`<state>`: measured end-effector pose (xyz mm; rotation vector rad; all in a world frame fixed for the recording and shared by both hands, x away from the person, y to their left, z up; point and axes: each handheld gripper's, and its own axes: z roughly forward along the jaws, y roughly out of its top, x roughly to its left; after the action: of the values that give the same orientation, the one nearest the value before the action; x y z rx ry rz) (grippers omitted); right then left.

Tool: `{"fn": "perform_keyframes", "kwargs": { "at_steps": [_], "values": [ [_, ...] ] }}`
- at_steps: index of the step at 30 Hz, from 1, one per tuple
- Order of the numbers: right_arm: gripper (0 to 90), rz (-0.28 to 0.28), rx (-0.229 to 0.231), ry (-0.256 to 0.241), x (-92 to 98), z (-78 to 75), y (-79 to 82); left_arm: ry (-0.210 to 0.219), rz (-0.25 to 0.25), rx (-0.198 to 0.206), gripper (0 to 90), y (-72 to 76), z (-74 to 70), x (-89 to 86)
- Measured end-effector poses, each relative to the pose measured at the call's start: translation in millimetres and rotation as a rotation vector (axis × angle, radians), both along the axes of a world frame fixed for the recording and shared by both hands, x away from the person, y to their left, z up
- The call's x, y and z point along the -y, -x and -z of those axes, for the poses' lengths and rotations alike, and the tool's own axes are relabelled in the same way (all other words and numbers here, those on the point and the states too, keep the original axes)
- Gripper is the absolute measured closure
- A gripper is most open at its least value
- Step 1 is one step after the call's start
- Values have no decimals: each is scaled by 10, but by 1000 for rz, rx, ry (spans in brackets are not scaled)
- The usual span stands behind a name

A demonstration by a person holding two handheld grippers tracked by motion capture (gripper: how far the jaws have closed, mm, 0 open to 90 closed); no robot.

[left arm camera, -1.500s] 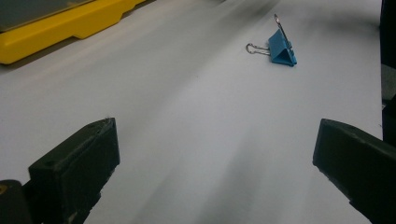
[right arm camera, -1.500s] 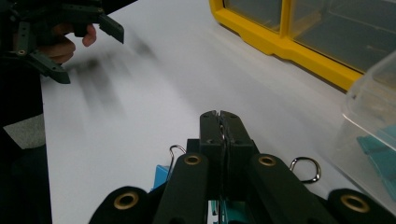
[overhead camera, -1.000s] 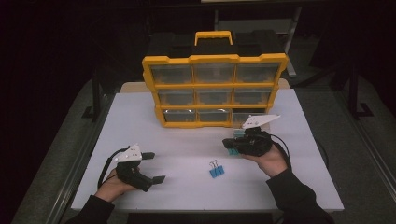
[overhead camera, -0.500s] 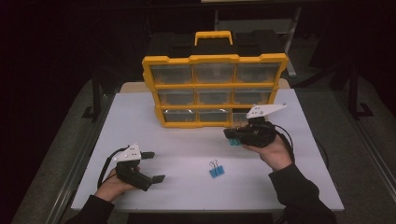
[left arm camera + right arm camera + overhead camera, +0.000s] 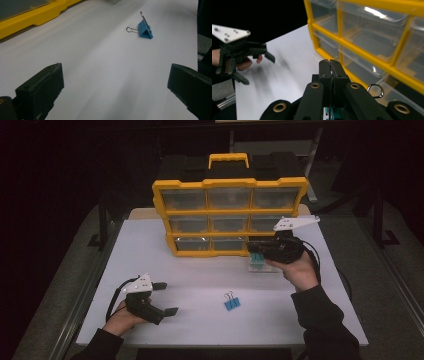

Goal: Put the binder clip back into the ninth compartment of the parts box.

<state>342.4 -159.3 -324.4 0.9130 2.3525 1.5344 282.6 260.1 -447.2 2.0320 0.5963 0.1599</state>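
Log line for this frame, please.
left gripper: open, idle | right gripper: shut on teal binder clip | near yellow drawer organiser

No legible text, label, brand, number or sign in any view; yellow drawer organiser (image 5: 230, 217) front, checked frame to drawers, bears no readable marking; blue binder clip (image 5: 231, 303) before it is likewise unmarked

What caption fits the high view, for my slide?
Right gripper carries a binder clip toward the yellow drawer box; another blue clip lies on the table.
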Motion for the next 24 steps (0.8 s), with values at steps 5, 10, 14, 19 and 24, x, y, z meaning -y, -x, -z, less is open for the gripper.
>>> {"fn": "perform_keyframes", "kwargs": {
  "at_steps": [5, 10, 14, 19, 24],
  "values": [
    [870, 29, 12, -8, 73, -35, -105, -8, 6, 0, 4, -7, 7, 10],
    [870, 56, 20, -2, 113, -2, -213, -6, 6, -4, 4, -12, 11, 7],
    [870, 80, 19, 11, 132, 61, -294, -2, 4, -4, 4, -18, 9, 2],
    [869, 93, 23, 28, 145, 128, -351, -3, 9, -5, 4, -15, 11, 5],
    [869, 103, 18, 35, 173, 206, -386, -2, 8, -4, 4, -10, 6, 4]
  ]
}}
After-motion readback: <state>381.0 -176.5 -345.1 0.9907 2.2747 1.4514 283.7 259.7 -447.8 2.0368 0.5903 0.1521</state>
